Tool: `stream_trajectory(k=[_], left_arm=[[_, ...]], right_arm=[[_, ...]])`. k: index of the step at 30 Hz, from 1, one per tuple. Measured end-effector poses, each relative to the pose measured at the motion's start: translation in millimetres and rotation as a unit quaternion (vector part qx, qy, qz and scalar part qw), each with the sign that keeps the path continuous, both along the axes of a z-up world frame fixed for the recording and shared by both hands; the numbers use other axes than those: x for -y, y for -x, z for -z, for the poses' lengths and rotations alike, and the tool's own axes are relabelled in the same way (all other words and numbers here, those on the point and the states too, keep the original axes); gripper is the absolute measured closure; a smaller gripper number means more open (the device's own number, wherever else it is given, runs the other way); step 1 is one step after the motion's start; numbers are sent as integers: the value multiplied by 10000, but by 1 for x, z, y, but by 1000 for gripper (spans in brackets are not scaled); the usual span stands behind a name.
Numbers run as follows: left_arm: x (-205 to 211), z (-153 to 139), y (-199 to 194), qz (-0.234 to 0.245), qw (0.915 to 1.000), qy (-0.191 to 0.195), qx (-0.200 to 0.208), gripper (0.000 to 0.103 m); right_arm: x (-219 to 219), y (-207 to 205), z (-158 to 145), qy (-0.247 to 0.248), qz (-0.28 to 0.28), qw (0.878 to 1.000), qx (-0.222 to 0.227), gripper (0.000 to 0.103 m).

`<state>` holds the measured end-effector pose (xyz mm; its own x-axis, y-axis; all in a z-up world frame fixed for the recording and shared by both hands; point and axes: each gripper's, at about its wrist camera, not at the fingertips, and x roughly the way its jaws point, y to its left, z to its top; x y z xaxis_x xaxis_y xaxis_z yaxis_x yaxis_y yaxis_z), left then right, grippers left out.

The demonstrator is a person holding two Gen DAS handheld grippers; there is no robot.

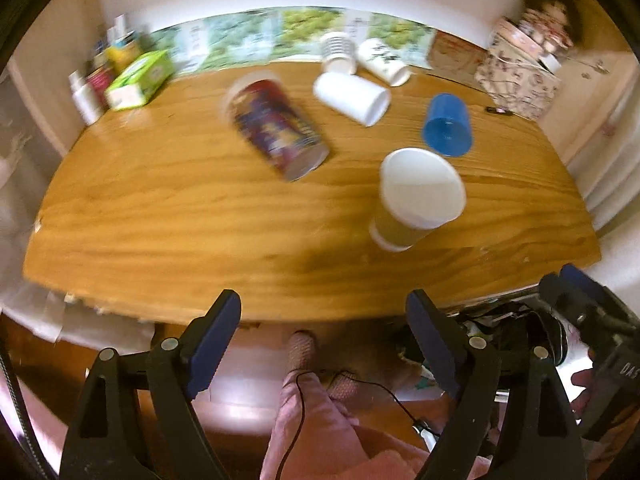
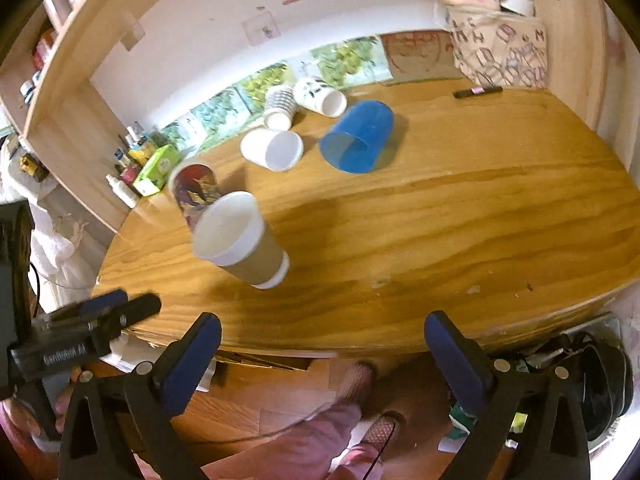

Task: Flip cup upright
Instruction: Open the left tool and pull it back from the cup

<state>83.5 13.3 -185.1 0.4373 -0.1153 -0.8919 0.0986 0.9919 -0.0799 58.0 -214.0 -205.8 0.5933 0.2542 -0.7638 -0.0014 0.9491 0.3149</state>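
Brown paper wrapped the nearest cup [image 1: 416, 200], which stood upright on the wooden surface [image 1: 200, 240], its white mouth up. Behind it several cups lay on their sides: a printed cup [image 1: 276, 130], a plain white cup [image 1: 352, 98], a blue plastic cup [image 1: 448, 124] and two more white ones by the wall. We held both grippers back at the near edge of the surface, well apart from every cup. The left gripper [image 1: 324, 316] had its fingers spread wide and held nothing; the right gripper [image 2: 322, 344] was the same.

We judged that we were between cups, choosing the next one to stand up. The blue cup looked easiest for the right gripper: we would have to reach over, close the fingers across its wall, and turn it mouth up.
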Motion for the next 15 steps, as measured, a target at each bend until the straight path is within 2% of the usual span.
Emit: stream_trajectory(k=[5,15], left_arm=[[-16,-17,7,-287,9996,77,-13,16],[-24,-73,3,-262,9986,-8,458,16]], right_arm=[[-16,1,-18,30,-296,9995,96,1],[-36,7,-76,-125,-332,9982,475,1]])
